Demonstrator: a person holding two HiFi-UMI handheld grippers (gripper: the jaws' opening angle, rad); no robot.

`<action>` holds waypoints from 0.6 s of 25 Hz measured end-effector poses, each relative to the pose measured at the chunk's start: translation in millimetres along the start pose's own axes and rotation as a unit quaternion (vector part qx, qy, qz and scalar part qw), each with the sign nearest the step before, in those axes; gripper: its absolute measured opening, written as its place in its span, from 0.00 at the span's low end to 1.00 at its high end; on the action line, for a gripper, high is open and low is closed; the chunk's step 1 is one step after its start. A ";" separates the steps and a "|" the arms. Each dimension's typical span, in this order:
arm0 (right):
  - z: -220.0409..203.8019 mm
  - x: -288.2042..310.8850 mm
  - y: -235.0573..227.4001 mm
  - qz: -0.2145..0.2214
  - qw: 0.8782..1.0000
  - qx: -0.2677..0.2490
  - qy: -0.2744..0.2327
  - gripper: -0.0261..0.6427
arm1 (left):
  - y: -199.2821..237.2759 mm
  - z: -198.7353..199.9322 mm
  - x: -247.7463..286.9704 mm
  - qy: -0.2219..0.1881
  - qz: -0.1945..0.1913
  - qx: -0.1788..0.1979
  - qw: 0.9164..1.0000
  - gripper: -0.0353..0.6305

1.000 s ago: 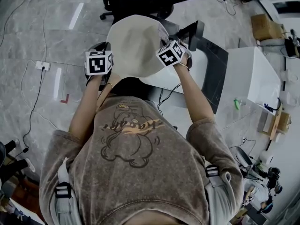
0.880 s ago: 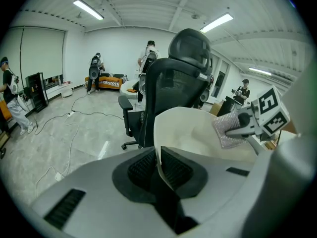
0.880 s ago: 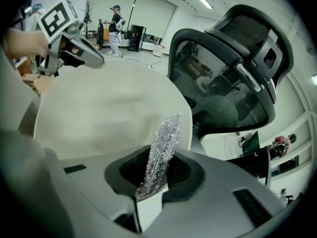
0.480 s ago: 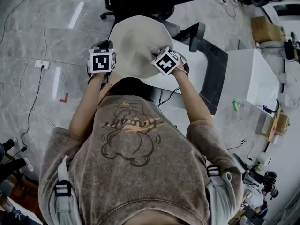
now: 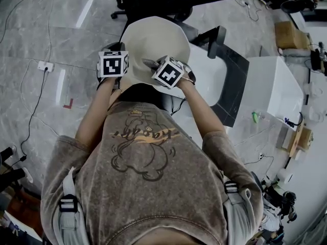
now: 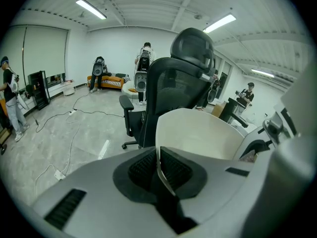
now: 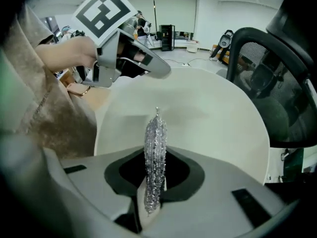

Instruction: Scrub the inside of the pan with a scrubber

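Left claw [image 6: 159, 168] is clamped on the thin rim of the cream pan [image 5: 153, 42], and its jaws have just been closing tighter with the rim between them. The pan is up in the air in front of me, tilted, above an office chair [image 6: 183, 73], resting on nothing. Right claw [image 7: 154, 182] is squeezed shut on the steel scrubber [image 7: 155, 148], which is flattened to a thin strip that sticks out over the pan's inside. I can't tell if it touches yet. Risks as I judge them: the pan hangs from one rim pinch, so a hard scrub could lever it, twist it or slip it out. Little scrubber shows past the jaws, so the claw tips may scrape the pan. The claws sit near each other and could knock.
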State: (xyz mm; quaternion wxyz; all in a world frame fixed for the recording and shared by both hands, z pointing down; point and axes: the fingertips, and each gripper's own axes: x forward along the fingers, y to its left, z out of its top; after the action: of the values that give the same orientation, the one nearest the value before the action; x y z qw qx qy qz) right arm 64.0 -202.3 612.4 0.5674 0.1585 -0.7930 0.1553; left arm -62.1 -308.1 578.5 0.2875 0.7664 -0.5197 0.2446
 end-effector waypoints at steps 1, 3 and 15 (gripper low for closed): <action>5.1 0.4 5.8 0.013 1.000 -0.003 -0.005 0.15 | -0.3 0.2 0.3 0.000 -0.001 -0.001 1.000 0.11; 14.0 0.8 16.5 0.037 0.999 -0.005 -0.011 0.15 | -0.5 0.4 1.0 0.001 -0.003 -0.003 1.000 0.11; 68.9 30.2 23.0 0.027 0.998 -0.055 -0.017 0.15 | -1.8 -0.8 4.5 0.005 -0.011 -0.014 1.000 0.11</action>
State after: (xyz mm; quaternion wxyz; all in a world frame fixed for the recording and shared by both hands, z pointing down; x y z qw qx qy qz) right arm -13.7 -213.3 618.3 0.5574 0.1081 -0.8138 0.1239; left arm -59.0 -310.0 581.7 0.3034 0.7669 -0.5130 0.2380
